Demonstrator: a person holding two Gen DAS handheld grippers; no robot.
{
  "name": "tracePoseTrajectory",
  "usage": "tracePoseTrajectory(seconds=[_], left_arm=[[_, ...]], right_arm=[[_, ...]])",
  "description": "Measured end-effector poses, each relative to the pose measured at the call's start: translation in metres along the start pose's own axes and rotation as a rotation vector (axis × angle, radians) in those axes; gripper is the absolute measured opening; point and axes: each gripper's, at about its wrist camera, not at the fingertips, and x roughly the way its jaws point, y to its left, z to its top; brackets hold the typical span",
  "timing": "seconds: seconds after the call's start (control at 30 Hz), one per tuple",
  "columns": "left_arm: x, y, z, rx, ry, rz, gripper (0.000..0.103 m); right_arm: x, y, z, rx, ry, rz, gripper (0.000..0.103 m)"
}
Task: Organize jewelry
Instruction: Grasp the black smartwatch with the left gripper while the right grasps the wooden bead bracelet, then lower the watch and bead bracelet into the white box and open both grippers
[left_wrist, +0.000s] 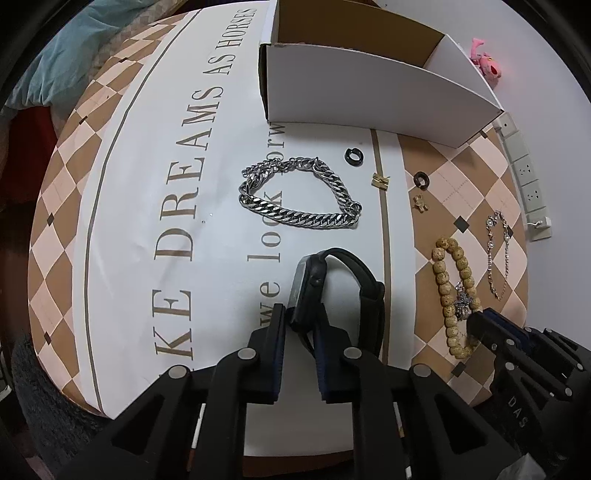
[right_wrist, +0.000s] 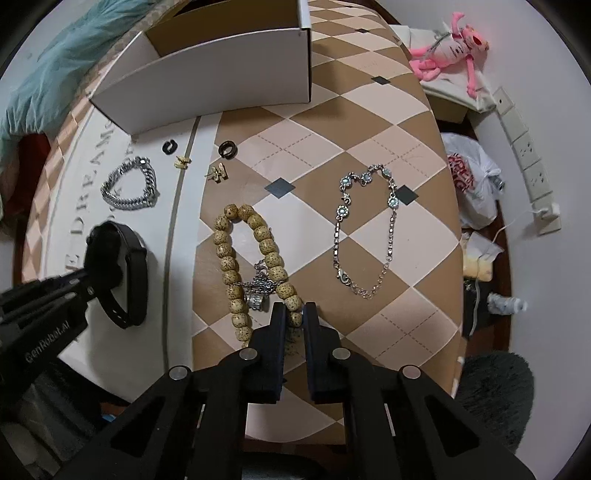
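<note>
My left gripper is shut on the case of a black smartwatch, whose strap loops to the right; it also shows in the right wrist view. My right gripper is shut on the near end of a wooden bead bracelet, also seen from the left. A small silver charm lies inside the bead loop. A silver chain bracelet lies ahead of the watch. A thin silver bracelet with pale stones lies to the right. The open white box stands at the far side.
Two black ring clips and two small gold pieces lie between chain and box. A power strip runs along the wall. A pink plush toy and a plastic bag sit beyond the table's right edge.
</note>
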Motion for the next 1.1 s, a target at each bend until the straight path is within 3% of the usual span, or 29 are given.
tracePoseTrajectory(seconds=[0.1,0.43,0.8,0.9,1.1], left_arm=[[-0.007,-0.005,-0.011,0.007,-0.022,-0.008,0.011],[-0.062,-0.001,0.005,0.014,-0.105,-0.069,0.011],[-0.097,-0.018,0.076,0.021,-0.215,-0.125,0.011],[-0.099,-0.018,0.101,0.031,-0.23,-0.112,0.011],[-0.083,-0.016,0.147,0.018,-0.199,-0.118,0.011]], right_arm=[[-0.007,-0.006,0.0,0.037,-0.008,0.046,0.01],[-0.068,-0.009,0.021,0.088,-0.118,0.196,0.009],[-0.152,0.006,0.104,0.042,-0.301,0.311,0.009],[-0.156,0.011,0.134,0.026,-0.328,0.304,0.009],[-0.13,0.01,0.189,0.043,-0.277,0.308,0.009]])
